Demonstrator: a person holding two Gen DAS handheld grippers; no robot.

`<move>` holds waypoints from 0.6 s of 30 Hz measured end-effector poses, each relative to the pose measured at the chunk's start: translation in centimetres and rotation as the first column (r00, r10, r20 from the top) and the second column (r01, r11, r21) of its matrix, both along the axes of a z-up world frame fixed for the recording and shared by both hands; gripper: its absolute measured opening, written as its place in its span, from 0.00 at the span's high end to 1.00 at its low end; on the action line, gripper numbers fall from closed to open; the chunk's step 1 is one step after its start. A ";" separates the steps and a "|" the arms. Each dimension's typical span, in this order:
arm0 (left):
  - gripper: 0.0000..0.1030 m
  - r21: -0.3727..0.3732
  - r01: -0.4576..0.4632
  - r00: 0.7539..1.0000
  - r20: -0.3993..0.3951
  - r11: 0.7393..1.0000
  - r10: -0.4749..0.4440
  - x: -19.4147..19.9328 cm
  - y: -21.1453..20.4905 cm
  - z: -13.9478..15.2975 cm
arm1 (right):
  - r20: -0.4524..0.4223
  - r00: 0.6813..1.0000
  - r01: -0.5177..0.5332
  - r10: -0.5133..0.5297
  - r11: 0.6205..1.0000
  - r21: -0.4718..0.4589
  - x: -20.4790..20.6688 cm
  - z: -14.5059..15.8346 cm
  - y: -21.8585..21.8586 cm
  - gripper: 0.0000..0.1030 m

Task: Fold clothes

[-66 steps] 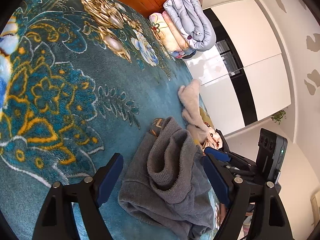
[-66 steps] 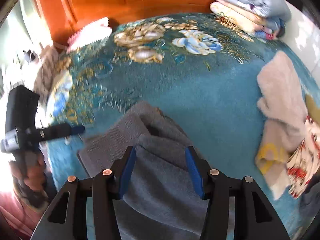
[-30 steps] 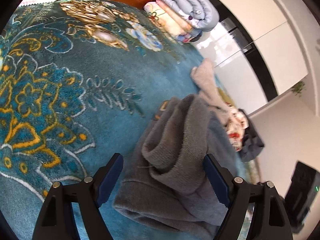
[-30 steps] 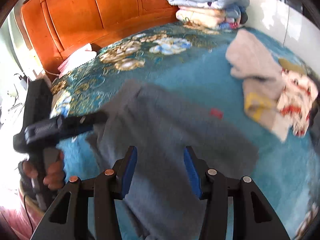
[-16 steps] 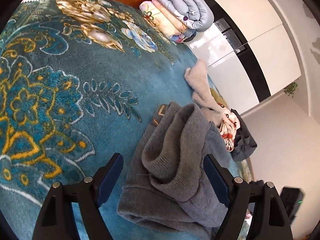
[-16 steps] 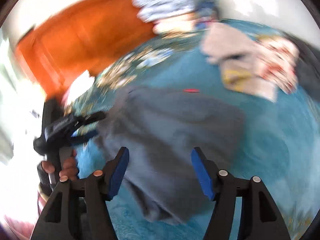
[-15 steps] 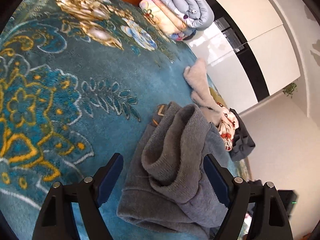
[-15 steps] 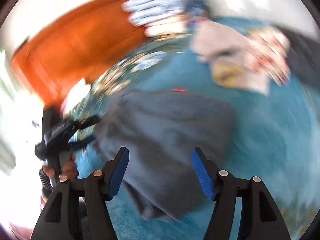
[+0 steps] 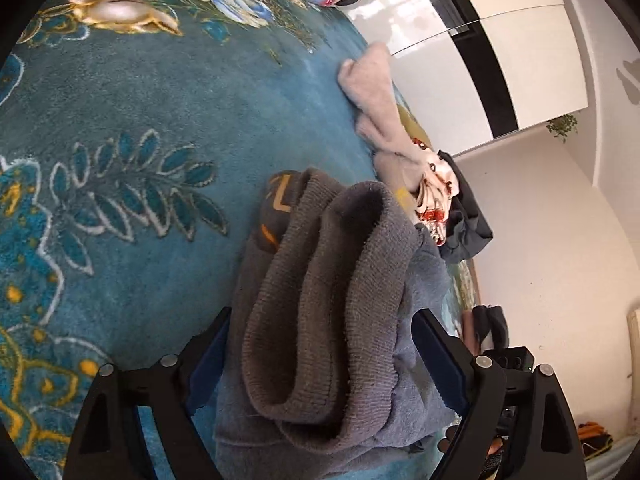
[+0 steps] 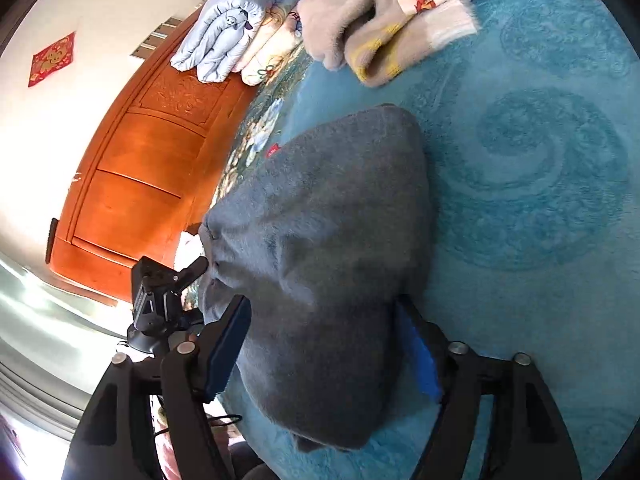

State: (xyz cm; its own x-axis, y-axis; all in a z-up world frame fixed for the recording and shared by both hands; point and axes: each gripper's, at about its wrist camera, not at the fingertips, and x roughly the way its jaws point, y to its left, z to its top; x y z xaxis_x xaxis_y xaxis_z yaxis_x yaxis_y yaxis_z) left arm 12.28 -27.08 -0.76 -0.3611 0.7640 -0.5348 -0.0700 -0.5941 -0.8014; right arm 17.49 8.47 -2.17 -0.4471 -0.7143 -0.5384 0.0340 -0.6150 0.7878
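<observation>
My left gripper (image 9: pixel 320 364) has its fingers spread wide around a bunched fold of the grey knitted sweater (image 9: pixel 328 304), not pinching it. My right gripper (image 10: pixel 324 352) likewise straddles it, fingers wide apart. The sweater lies on the teal floral bed blanket (image 9: pixel 120 120).

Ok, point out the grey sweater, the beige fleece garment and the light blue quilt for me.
grey sweater (image 10: pixel 332 216), right wrist view, middle of its flat back.
beige fleece garment (image 10: pixel 340 8), right wrist view, its fluffy upper fold.
light blue quilt (image 10: pixel 236 12), right wrist view, middle of the folded roll.
</observation>
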 end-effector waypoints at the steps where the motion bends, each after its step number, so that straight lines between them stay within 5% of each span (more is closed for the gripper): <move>1: 0.14 0.022 -0.002 1.000 0.000 1.000 0.002 0.0 0.0 0.0 | -0.005 1.000 0.005 -0.005 1.000 -0.005 -0.1 0.0 -0.2 0.23; 18: 0.14 0.096 -0.040 0.999 0.021 0.995 0.038 -0.5 0.1 -0.2 | 0.027 0.986 0.165 -0.166 0.986 0.036 1.1 0.2 0.8 0.23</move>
State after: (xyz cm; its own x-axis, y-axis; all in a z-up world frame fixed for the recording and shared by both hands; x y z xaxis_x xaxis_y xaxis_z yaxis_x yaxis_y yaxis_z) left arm 11.77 -27.02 -0.97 -0.3821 0.7979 -0.4661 -0.0325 -0.5157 -0.8561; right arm 18.64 9.24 -1.98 -0.5408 -0.6132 -0.5758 -0.0939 -0.6362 0.7658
